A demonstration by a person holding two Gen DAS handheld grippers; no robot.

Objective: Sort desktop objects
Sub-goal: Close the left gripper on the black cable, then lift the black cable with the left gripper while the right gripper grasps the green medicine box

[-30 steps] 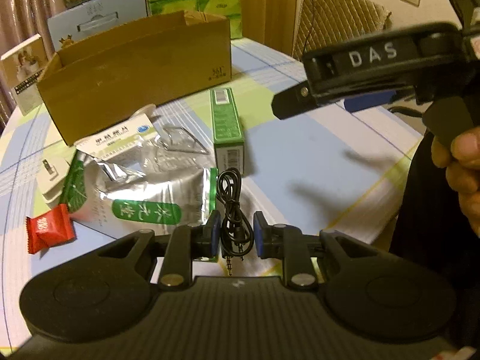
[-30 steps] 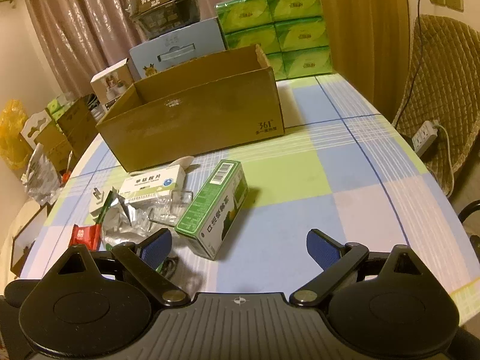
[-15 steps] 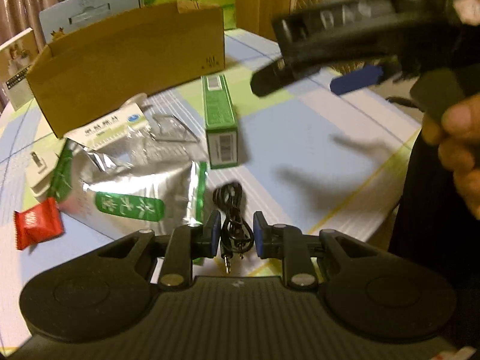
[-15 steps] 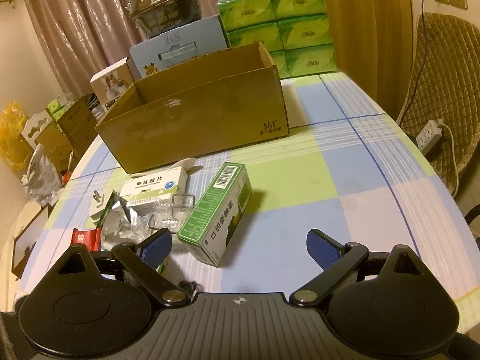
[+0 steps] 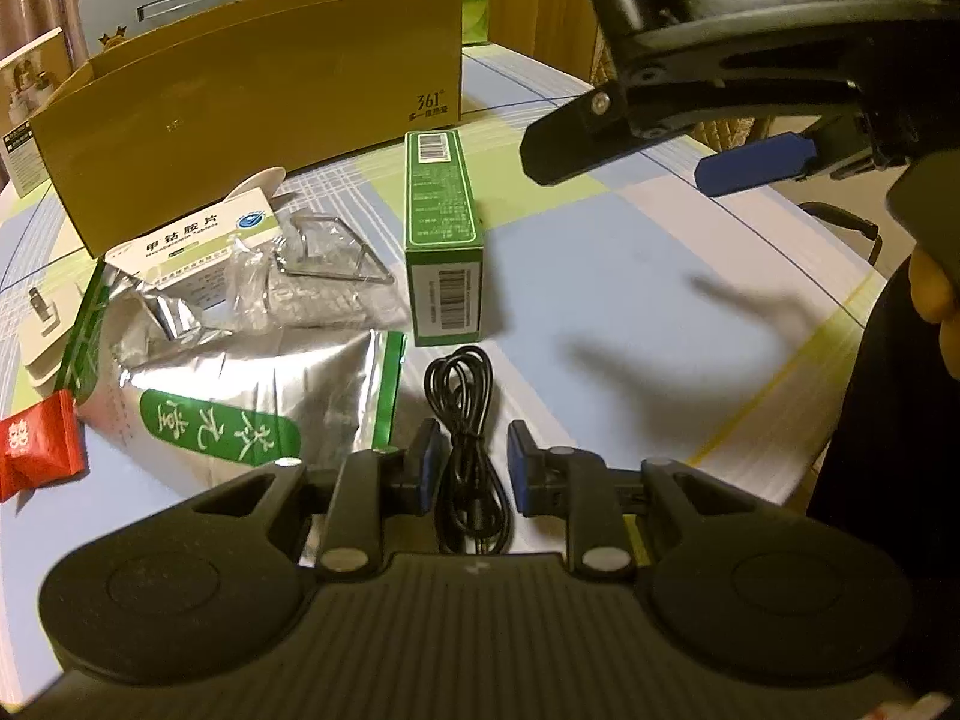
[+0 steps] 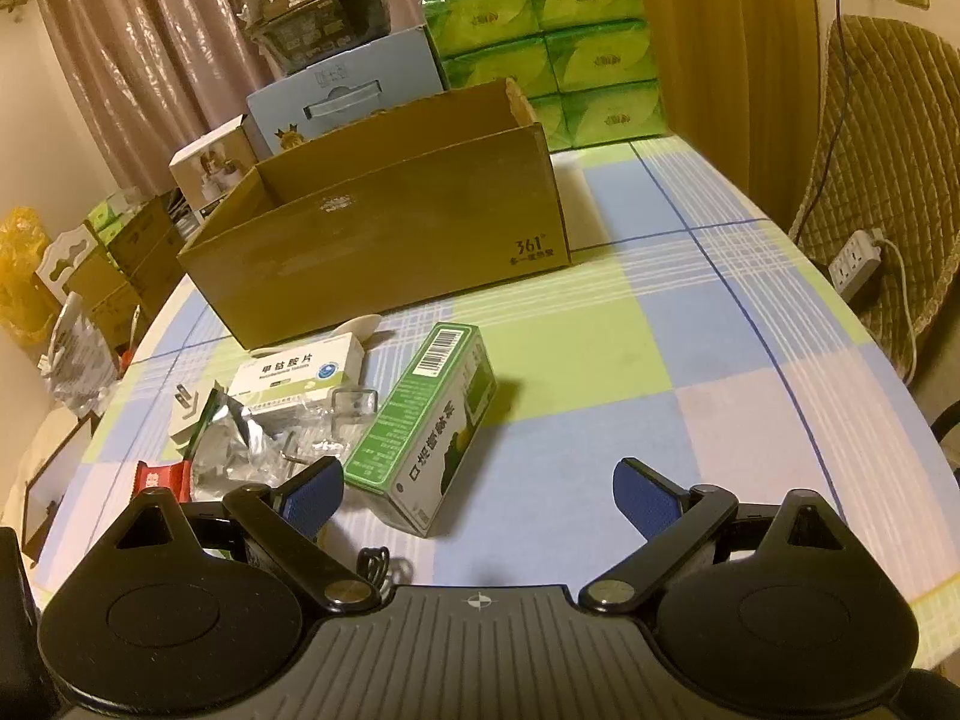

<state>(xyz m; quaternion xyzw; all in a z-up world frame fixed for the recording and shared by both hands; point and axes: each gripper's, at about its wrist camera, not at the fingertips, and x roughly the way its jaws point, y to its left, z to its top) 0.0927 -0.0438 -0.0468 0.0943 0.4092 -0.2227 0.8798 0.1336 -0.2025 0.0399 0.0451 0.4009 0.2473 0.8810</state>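
Tools noted: left tool (image 5: 468,468) nearly closed, pads pinching coiled black cable (image 5: 465,420) on the desk (image 5: 630,300), just in front of green carton (image 5: 444,234). Right tool (image 6: 477,498) gaped wide, holding nothing, above desk. Cardboard box (image 6: 384,240) stood beyond.
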